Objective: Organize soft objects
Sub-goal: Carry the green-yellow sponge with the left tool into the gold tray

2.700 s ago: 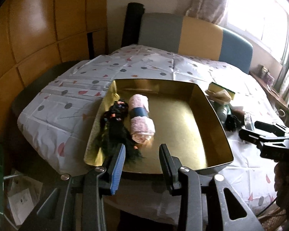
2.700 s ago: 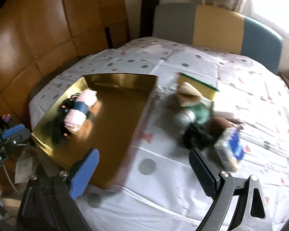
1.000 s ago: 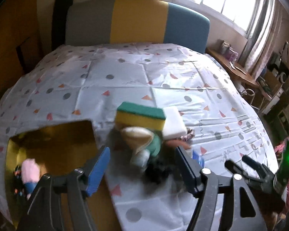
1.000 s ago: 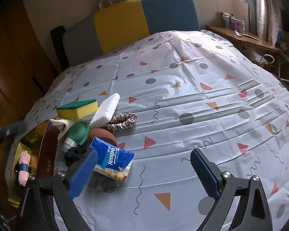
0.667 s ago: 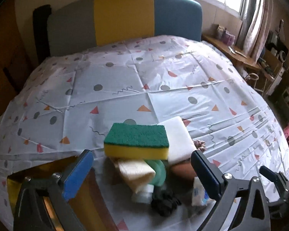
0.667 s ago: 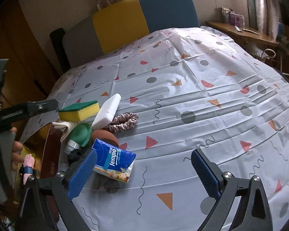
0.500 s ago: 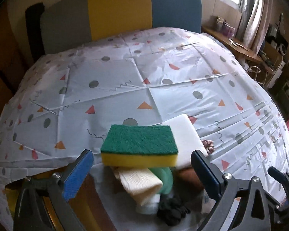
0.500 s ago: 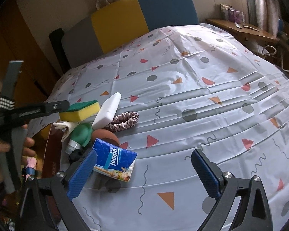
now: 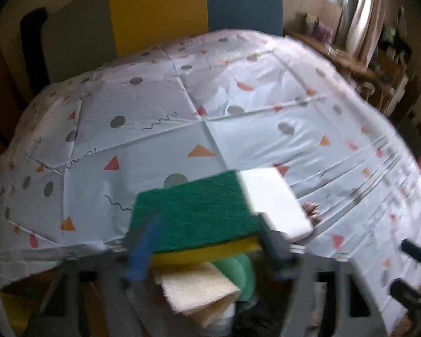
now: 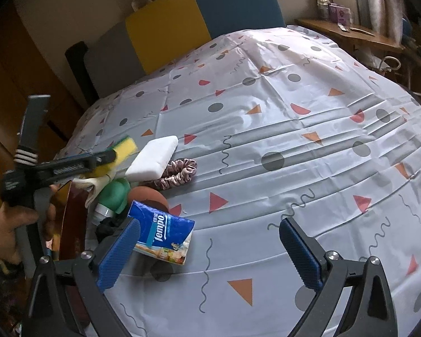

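Left gripper has its fingers pressed against both ends of the green-and-yellow scrub sponge, green side up; frame is motion-blurred but the clamp reads as closed on it. In the right wrist view the same gripper reaches in from the left and meets the sponge at its near end.

Taking the sponge as landmark: white foam block just right of it, leaning on the pile; pink satin scrunchie touching the block's lower edge; cream cloth and green rounded item directly beneath the sponge; brown round object below those; Tempo tissue pack nearest the right gripper; gold tray to the lower left, only its edge visible.

Right gripper hangs spread wide over the patterned tablecloth, holding nothing, left finger just beside the tissue pack.
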A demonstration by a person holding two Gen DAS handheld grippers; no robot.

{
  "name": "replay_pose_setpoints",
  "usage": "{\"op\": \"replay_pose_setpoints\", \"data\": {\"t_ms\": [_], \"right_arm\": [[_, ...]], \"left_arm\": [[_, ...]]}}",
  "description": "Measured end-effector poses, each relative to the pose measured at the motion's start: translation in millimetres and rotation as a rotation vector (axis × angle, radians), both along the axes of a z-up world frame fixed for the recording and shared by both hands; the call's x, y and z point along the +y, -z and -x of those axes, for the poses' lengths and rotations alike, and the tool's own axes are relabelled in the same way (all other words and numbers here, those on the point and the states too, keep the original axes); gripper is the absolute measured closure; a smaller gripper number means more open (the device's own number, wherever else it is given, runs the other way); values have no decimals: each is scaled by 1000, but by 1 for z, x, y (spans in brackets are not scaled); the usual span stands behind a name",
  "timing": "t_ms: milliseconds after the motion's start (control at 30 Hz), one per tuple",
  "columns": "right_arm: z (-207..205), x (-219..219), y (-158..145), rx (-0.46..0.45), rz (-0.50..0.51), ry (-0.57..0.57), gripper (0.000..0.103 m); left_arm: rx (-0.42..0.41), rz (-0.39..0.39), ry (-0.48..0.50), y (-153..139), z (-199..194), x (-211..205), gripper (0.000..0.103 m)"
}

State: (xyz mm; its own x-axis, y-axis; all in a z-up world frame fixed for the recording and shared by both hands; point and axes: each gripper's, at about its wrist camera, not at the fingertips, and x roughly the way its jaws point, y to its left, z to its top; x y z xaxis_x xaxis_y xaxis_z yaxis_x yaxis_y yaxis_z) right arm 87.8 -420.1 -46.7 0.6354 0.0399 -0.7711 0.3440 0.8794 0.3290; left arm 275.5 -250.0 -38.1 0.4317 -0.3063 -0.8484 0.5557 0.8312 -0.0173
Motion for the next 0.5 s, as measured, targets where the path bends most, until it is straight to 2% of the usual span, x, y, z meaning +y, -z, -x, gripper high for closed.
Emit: {"op": "replay_pose_setpoints", "data": {"t_ms": [33,133,167,267,367,500], "right_arm": [[0,0,0,0,0,-1,3],[1,0,0,0,8,4,3],[1,-1,1,4,10,6,3],[1,-2,2,11,8,13,3],[2,-3,3,17,13,19,3],[2,-3,5,36,22,24,3]], "left_arm": [[-16,2,1,-4,4,2,54],[-24,7,19,-9,18,9,57],[-17,17,28,-10,23,11,62],[-22,35,67,-12,47,19,64],[30,72,127,-9,72,24,83],[62,101,162,-5,102,31,83]]}}
